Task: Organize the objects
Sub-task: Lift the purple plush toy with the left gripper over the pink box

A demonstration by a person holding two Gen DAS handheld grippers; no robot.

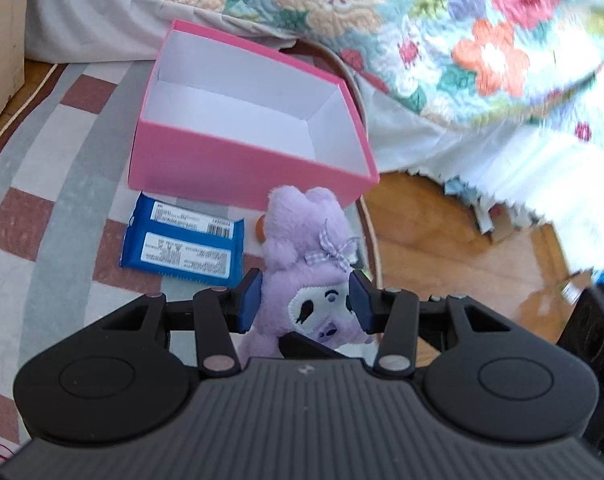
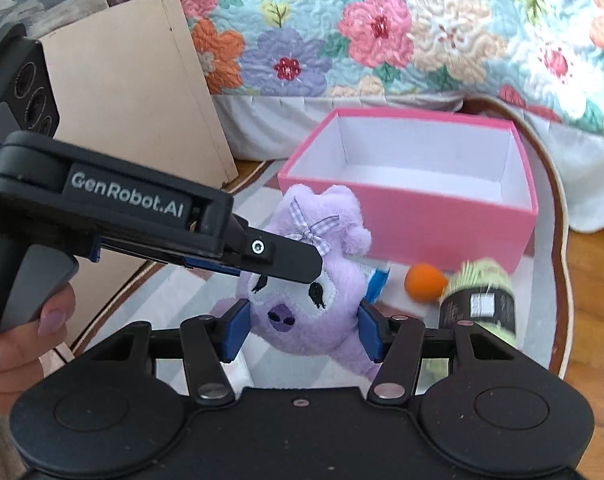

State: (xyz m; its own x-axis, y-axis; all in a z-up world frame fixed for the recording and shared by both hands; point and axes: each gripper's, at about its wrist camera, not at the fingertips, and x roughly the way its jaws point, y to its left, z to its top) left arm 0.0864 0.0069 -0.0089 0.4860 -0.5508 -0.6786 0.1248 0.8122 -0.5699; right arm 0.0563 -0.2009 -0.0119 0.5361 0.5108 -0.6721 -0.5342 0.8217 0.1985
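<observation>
A purple plush toy (image 1: 302, 248) with a checked bow and a white face patch hangs above the rug, just in front of the pink box (image 1: 253, 168). My left gripper (image 1: 305, 306) is shut on its head, blue pads pressing both sides. In the right wrist view the same plush toy (image 2: 326, 236) sits between the blue pads of my right gripper (image 2: 304, 334), which press its cheeks. There my left gripper (image 2: 302, 268) reaches in from the left, over the toy's forehead. The pink box (image 2: 422, 208) is open, white inside and holds nothing.
A blue snack packet (image 1: 181, 244) lies on the checked rug (image 1: 41, 200) by the box. An orange ball (image 2: 424, 282) and a black cylinder with a green fuzzy top (image 2: 478, 300) lie nearby. A floral quilt (image 2: 382, 40) hangs behind, a cardboard panel (image 2: 133, 100) stands left, wood floor (image 1: 442, 248) lies right.
</observation>
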